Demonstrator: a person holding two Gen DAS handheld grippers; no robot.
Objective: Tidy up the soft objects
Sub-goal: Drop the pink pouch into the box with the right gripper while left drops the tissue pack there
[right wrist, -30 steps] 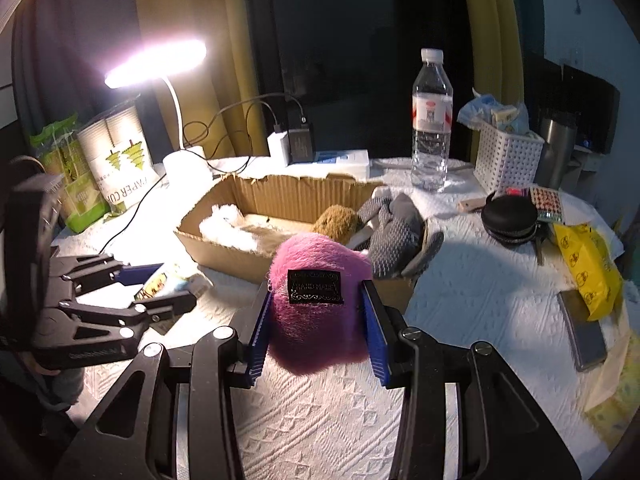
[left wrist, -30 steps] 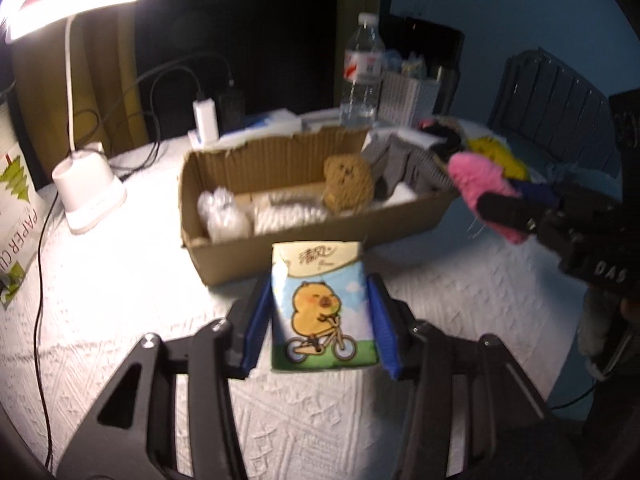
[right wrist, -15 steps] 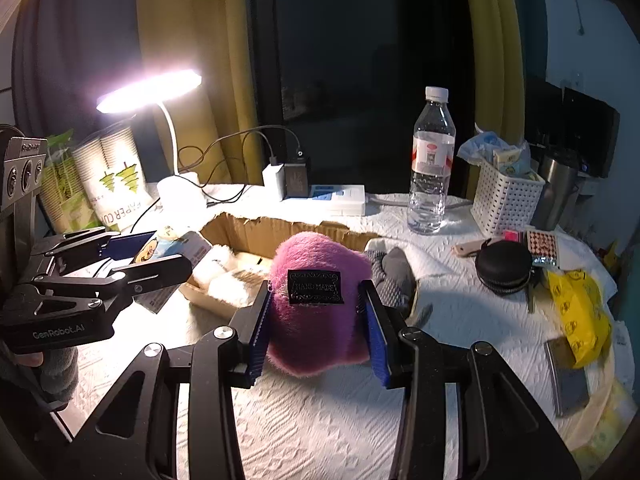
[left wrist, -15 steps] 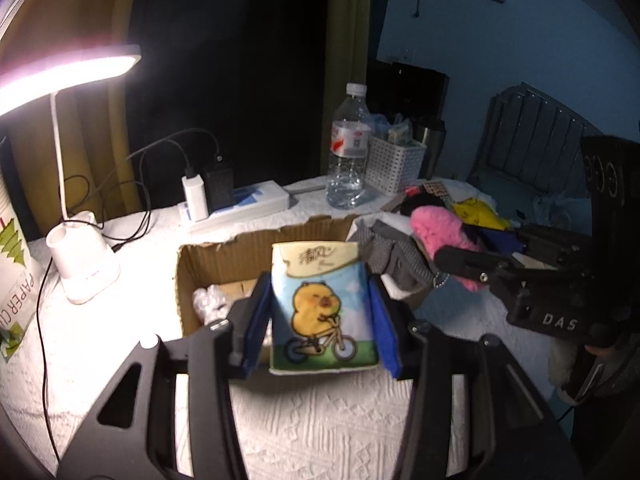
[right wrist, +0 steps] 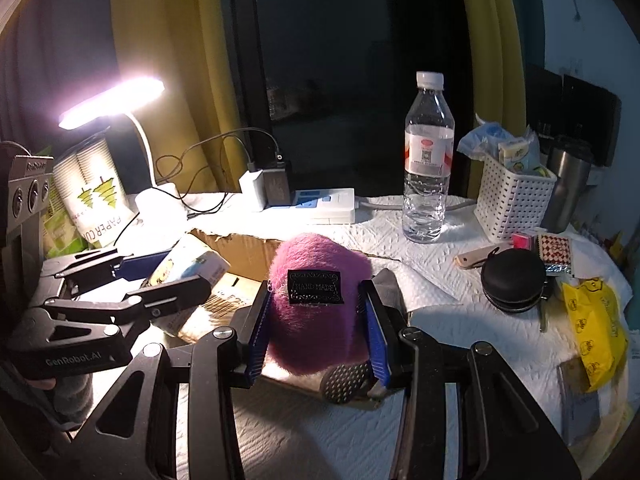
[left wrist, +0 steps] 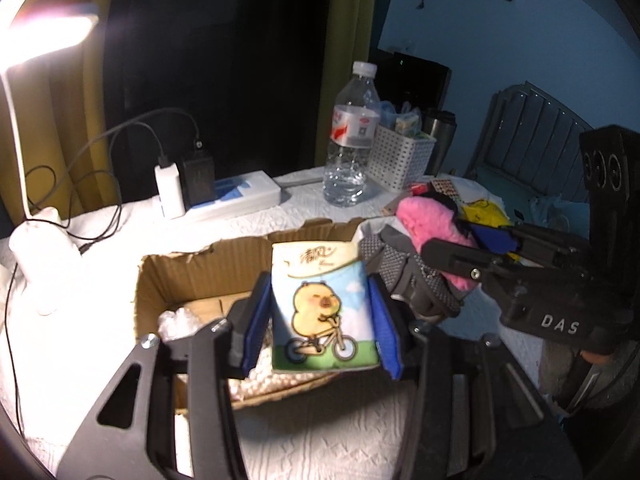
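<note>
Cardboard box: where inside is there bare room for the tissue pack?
Inside the cardboard box, bare floor shows mid-box behind the tissue pack. The left corner holds a white wad; the right end is crowded by the grey glove.

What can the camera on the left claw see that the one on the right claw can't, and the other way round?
Only the left view shows the yellow cartoon chick on the soft tissue pack and the crumpled clear plastic wrap in the box. Only the right view shows the round black zip case and paper cup sleeve. Both show the fluffy pink plush, torn cardboard box, clear water bottle and white lattice basket.
</note>
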